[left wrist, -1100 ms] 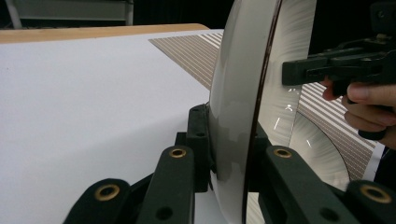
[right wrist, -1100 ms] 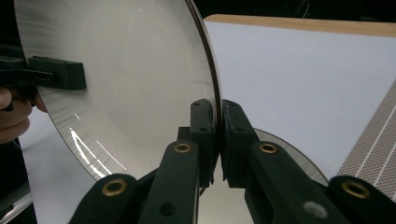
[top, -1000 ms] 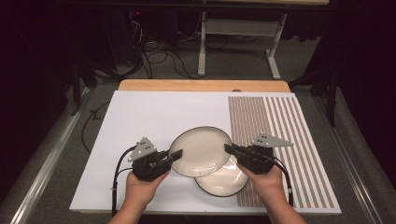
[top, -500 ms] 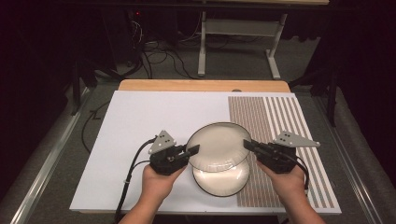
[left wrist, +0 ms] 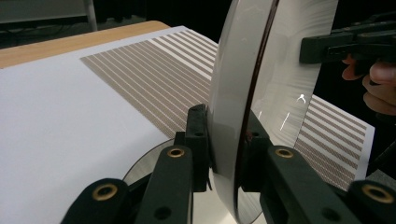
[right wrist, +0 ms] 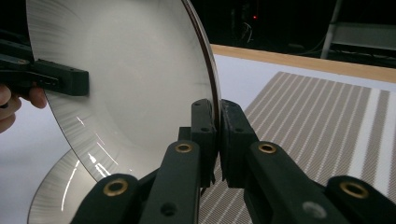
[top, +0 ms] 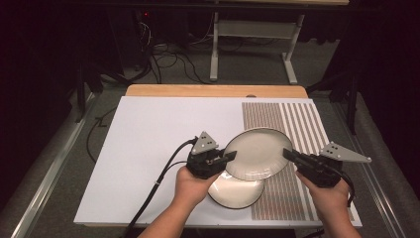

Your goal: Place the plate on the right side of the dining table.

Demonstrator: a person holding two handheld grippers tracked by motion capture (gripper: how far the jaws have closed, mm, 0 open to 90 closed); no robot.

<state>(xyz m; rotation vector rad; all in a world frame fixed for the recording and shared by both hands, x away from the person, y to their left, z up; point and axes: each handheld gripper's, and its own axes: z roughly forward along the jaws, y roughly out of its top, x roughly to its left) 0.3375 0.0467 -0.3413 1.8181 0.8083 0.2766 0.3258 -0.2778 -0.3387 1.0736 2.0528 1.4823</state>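
The room was dark beyond the table, whose white top had a wooden edge at the far side. Grey carpet covered the floor. Black cables lay tangled there (beside a pale metal stand).

High view looks down; tool views face inward, sharing the plate.

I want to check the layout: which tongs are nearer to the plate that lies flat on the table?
Left. The left tongs hang directly above the lower plate's far-left rim, gripping the raised plate. The right tongs grip its opposite rim, off to the right over the striped mat.
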